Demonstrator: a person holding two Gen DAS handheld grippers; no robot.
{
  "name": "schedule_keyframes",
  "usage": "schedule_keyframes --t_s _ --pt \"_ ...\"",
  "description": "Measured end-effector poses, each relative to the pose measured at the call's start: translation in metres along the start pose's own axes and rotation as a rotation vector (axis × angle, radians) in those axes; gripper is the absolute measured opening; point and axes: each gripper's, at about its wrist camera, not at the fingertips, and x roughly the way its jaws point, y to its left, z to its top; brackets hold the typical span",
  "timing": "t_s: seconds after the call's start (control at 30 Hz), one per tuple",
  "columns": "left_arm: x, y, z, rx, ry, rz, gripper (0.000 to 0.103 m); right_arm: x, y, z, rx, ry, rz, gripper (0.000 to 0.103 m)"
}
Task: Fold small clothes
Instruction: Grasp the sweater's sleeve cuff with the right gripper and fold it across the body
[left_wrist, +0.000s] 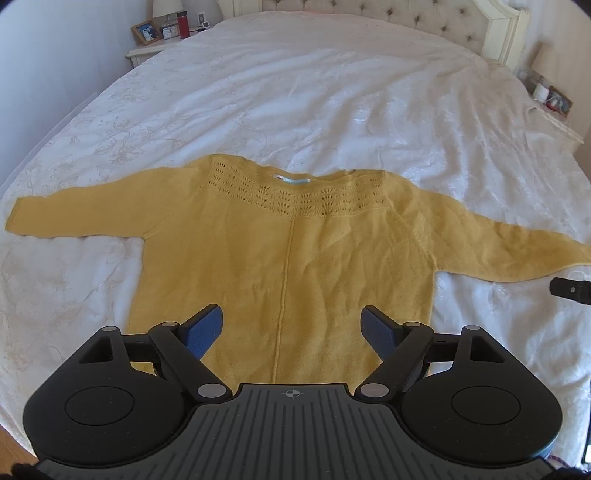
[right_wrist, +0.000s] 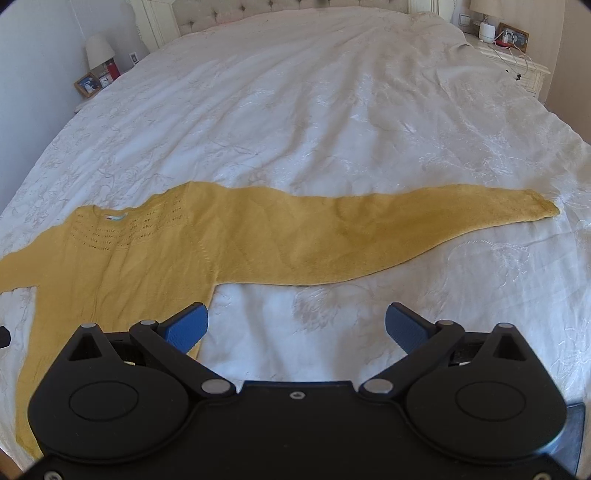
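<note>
Over on the far left, your nightstand (left_wrist: 147, 50) carries a framed photo (left_wrist: 146, 32) and a red bottle (left_wrist: 183, 25), right beside the bed (left_wrist: 332, 92) with its white cover. The yellow sweater (left_wrist: 295, 258) lies flat on that cover, neckline away from you, both sleeves spread out to the sides. Your left gripper (left_wrist: 291, 328) hangs above the sweater's lower body, jaws spread wide, the 2 blue pads (left_wrist: 205, 328) holding nothing. Moving right, the sweater's right sleeve (right_wrist: 369, 236) stretches long across the cover, cuff pointing toward the right edge. Your right gripper (right_wrist: 295, 326) sits over bare cover just below that sleeve, its left pad at the sweater's side edge, jaws wide and empty too. Far right, a second nightstand (right_wrist: 517, 62) holds a frame and cables.
</note>
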Motion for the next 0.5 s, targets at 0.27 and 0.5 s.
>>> schedule_keyframes --t_s 0.27,0.5 --pt "0.003 -0.015 0.008 -0.019 0.006 0.033 0.081 -0.006 -0.111 0.062 0.105 -0.008 -0.024 0.098" --pt "0.007 -0.013 0.004 -0.06 0.034 0.054 0.081 0.007 -0.199 0.105 0.248 -0.015 -0.103 0.09"
